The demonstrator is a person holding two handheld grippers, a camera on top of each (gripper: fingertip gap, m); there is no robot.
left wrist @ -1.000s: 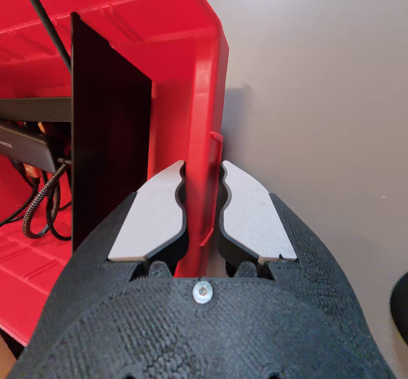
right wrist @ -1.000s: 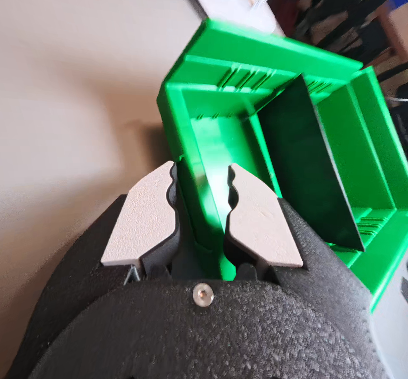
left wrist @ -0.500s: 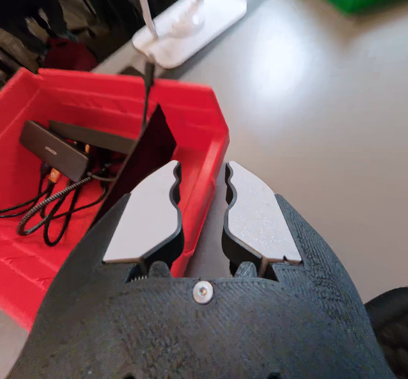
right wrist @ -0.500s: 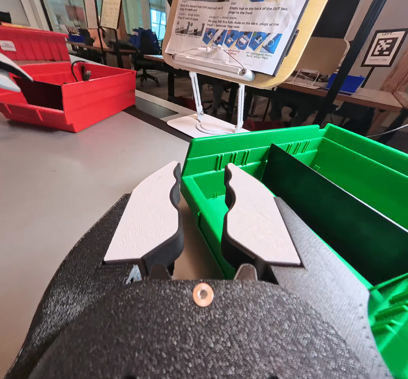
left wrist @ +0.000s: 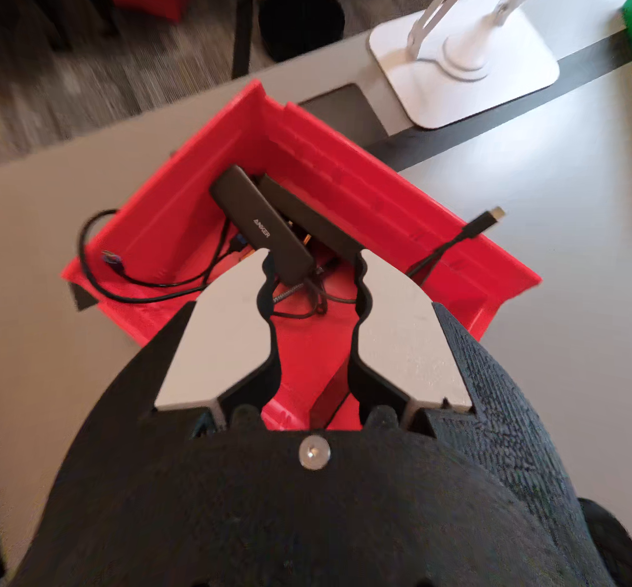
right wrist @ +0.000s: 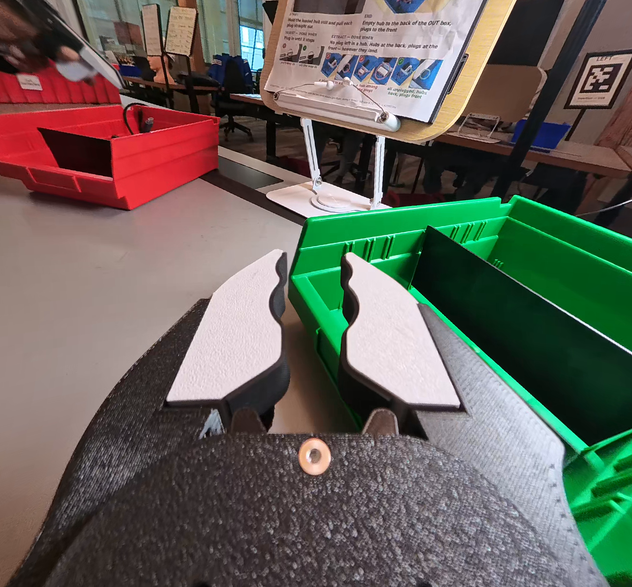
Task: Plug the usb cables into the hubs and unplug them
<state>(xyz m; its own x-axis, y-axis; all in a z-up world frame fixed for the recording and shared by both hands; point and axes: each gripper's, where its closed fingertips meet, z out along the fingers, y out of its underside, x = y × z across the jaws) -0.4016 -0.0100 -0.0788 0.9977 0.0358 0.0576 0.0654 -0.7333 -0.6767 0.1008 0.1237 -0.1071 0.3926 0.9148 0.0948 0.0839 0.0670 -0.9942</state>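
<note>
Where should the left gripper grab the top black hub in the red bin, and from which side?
Probably across the narrow width of the top black hub, near its free far end, coming from above. It lies slanted on the second hub in the red bin, and its near end is crowded by cables. The left gripper is open.

Two bins stand on the surface (right wrist: 102, 263): one red bin (left wrist: 359, 174) and one green bin (right wrist: 393, 225). The green bin holds one black divider (right wrist: 513, 314) and the red bin shows one too (right wrist: 78, 153). In the red bin lie two dark hubs, one in front (left wrist: 263, 228) and one behind it (left wrist: 307, 218). At least three cable plugs show: one blue-tipped (left wrist: 111, 257), one metal-tipped over the rim (left wrist: 496, 213), and one orange by the hubs (left wrist: 306, 239); the tangled cables cannot be counted. One white stand (right wrist: 328, 199) carries one instruction board (right wrist: 376, 40).
</note>
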